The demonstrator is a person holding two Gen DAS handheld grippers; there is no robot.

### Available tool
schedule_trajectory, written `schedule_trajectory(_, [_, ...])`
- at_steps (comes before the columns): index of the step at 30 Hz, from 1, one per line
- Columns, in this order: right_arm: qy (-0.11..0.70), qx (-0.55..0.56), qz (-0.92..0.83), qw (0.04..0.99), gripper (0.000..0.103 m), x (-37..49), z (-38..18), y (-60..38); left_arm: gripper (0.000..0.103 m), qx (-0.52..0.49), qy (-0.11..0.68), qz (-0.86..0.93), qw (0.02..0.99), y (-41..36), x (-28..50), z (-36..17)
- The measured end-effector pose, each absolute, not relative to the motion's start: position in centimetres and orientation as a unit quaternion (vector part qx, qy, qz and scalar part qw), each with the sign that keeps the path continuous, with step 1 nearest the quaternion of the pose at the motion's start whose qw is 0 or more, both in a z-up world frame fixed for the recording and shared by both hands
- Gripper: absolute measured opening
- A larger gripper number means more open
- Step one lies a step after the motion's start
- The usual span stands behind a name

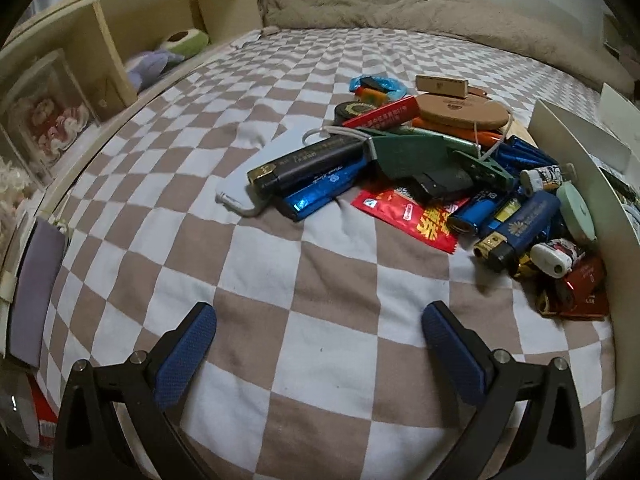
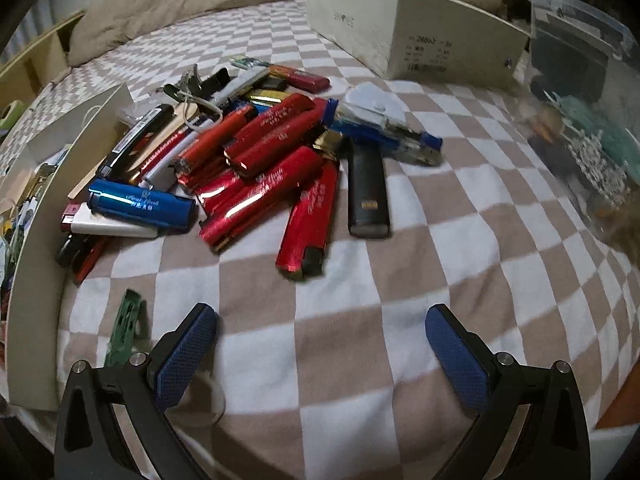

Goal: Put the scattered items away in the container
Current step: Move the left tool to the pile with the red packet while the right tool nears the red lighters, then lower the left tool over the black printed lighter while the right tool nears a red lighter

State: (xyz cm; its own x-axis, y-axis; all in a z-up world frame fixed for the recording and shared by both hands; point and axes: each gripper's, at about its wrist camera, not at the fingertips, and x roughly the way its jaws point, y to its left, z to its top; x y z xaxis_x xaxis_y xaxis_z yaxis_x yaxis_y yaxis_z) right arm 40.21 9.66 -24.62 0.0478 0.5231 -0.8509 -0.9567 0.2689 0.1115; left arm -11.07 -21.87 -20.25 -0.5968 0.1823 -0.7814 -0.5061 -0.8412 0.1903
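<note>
In the left wrist view a heap of small items lies on the checkered sheet (image 1: 320, 272): a black lighter (image 1: 304, 164), a blue lighter (image 1: 320, 192), a red packet (image 1: 408, 216) and a round cork disc (image 1: 460, 110). My left gripper (image 1: 320, 320) is open and empty, short of the heap. In the right wrist view, red lighters (image 2: 260, 192), a blue lighter (image 2: 140, 204) and a black lighter (image 2: 368, 196) are piled ahead of my right gripper (image 2: 320, 320), which is open and empty. A white cardboard box (image 2: 416, 36) stands behind them.
A white cardboard wall (image 1: 576, 184) (image 2: 36, 220) stands on the bed beside both heaps. A green clip (image 2: 124, 328) lies by my right gripper's left finger. A clear plastic bin (image 2: 580, 80) sits at the right. A wooden shelf (image 1: 120, 40) and a beige blanket (image 1: 400, 4) border the bed.
</note>
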Motion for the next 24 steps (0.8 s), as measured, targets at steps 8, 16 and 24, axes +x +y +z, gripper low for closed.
schedule_trajectory(8, [0.422, -0.25, 0.534, 0.689, 0.103, 40.8, -25.2, 11.8, 0.103, -0.398, 0.2, 0.873, 0.2, -21.2, -11.9, -20.4])
schedule_trajectory(16, [0.42, -0.219, 0.512, 0.717, 0.103, 41.1, -25.3, 12.6, 0.103, -0.405, 0.196, 0.871, 0.195, -20.4, -13.3, -20.6])
schedule_trajectory(24, [0.426, -0.201, 0.508, 0.721, 0.103, 41.2, -25.1, 12.2, 0.103, -0.425, 0.198, 0.856, 0.217, -19.8, -15.8, -20.3])
